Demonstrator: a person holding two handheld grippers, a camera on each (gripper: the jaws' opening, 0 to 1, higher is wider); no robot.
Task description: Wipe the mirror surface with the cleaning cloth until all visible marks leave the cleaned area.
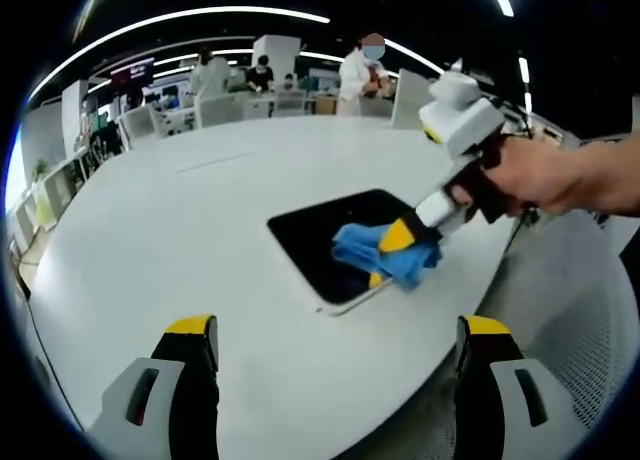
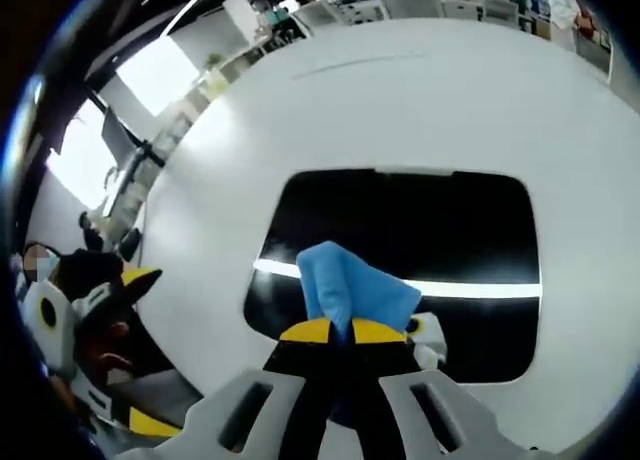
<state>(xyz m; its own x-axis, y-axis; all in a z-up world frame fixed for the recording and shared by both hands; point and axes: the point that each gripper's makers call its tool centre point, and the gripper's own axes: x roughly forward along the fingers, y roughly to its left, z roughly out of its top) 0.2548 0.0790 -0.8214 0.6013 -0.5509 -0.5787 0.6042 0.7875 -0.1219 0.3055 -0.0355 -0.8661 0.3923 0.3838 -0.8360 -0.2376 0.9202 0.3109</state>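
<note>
In the left gripper view, the left hand-held gripper [image 1: 335, 345] is wide open and holds nothing above the white surface [image 1: 180, 240]. Right of it, the right hand-held gripper [image 1: 390, 255] pinches the blue cloth [image 1: 385, 255] on the dark mirror [image 1: 320, 235], which lies flat on the surface.

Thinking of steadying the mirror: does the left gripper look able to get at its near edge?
Probably yes. The left gripper is open above bare table, nothing between it and the mirror; the right gripper wipes with the cloth.

White table [image 1: 200, 230], office chairs [image 1: 225, 108], ceiling light strips [image 1: 190, 20], perhaps desks
</note>
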